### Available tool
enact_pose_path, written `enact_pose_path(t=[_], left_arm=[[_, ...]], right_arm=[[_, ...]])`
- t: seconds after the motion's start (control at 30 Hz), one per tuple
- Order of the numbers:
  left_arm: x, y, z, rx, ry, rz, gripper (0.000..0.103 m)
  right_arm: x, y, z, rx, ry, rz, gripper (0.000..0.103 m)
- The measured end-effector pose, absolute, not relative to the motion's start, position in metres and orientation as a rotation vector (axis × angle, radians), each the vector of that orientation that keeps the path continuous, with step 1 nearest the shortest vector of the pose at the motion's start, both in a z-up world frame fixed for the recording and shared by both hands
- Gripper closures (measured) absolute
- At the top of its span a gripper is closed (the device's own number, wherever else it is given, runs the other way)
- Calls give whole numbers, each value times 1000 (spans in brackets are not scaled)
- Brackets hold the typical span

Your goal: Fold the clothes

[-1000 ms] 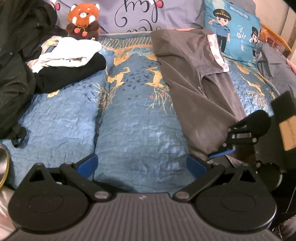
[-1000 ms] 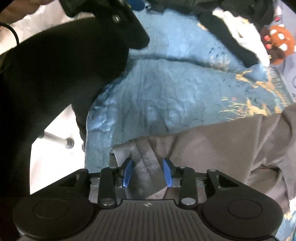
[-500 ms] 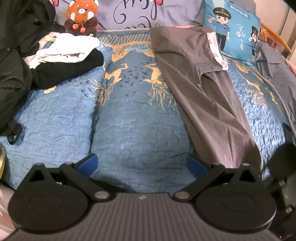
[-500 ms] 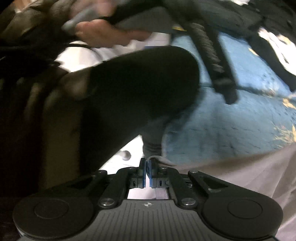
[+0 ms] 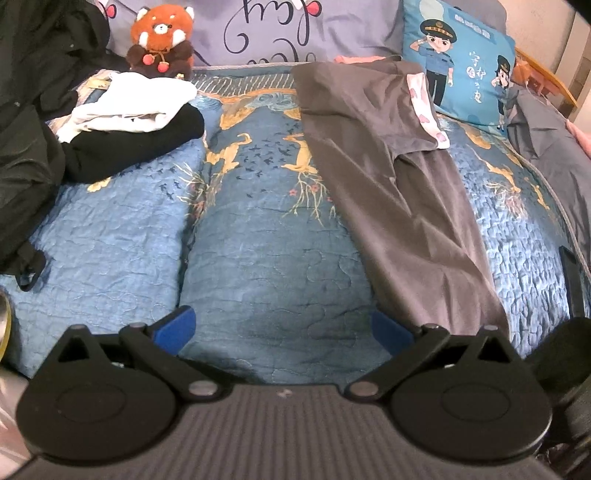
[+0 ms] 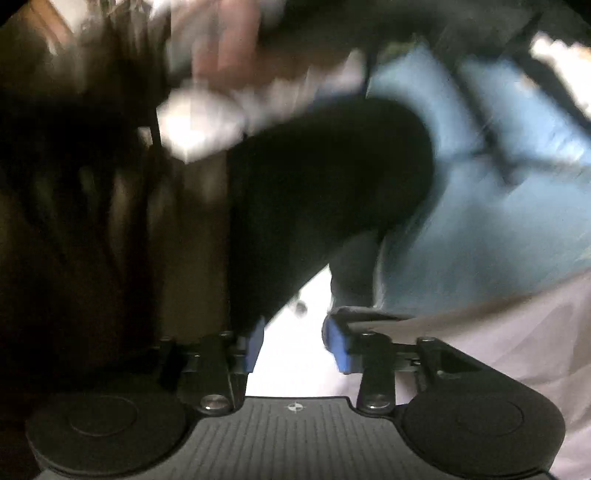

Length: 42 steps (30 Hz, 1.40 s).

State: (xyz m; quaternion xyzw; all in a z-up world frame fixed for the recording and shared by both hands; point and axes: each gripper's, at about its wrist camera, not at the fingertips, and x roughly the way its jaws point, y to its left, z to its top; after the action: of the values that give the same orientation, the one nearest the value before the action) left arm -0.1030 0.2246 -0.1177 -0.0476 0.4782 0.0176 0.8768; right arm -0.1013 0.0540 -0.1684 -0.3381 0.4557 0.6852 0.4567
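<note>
Grey trousers (image 5: 402,206) lie stretched lengthwise on the right half of a blue quilted bedspread (image 5: 258,258) printed with gold animals and small birds, their waist end up near the pillows and one leg running down to the near edge of the bed. A white strip with pink marks (image 5: 424,107) shows at the upper right side of the garment. At the far left a dark jacket (image 5: 29,129) is heaped on the bedspread. Beside it sits a stack of folded clothes, a white piece (image 5: 136,107) lying on a black one (image 5: 136,147). Behind the stack a red panda plush (image 5: 160,37) sits upright against a lilac pillow (image 5: 295,29); a blue cushion with cartoon police figures (image 5: 461,66) leans at the right.

No containers appear in either view.

The left gripper (image 5: 284,328) hovers over the near edge of the bed with its blue-padded fingers (image 5: 177,326) wide apart and nothing between them. The right gripper (image 6: 295,339), seen through heavy blur, has its fingers apart as well; grey fabric (image 6: 480,332) lies against the outer side of its right finger, while the gap between the pads is empty.
</note>
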Motion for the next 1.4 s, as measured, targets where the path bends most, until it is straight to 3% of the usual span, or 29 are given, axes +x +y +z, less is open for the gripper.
enact_pose_path(t=[0.03,0.07,0.17,0.43,0.7,0.73,0.8,0.83,1.13,1.4], left_arm=[[-103,224,-118,-97,1000,35,0],[-102,223,-119,-95,1002,32,0],[-100,220,-122,-91,1012,25,0],[-91,204,-129,-66,1032,-7,0],[-87,181,-126,-11,1036,-39,0],[-86,178,-126,-4,1037,-43,0],[-85,173,-125,9,1037,-50,0],[-86,175,-123,7,1034,-45,0],[-89,197,-112,-33,1014,-1,0],[-93,193,-109,-27,1005,-20,0]], right_arm=[[-102,50,-176,-808,1153,1682,79],[-98,44,-177,-738,1179,1664,81],[-87,23,-178,-550,1229,1605,70],[-71,-58,-157,-524,1044,1211,47],[-34,-65,-191,-199,1160,1003,46],[-29,-66,-196,-159,1173,975,53],[-19,-66,-204,-64,1214,930,92],[-14,-65,-206,8,1250,940,98],[-42,-51,-123,225,1078,1285,100],[-34,-50,-217,-37,1387,886,99]])
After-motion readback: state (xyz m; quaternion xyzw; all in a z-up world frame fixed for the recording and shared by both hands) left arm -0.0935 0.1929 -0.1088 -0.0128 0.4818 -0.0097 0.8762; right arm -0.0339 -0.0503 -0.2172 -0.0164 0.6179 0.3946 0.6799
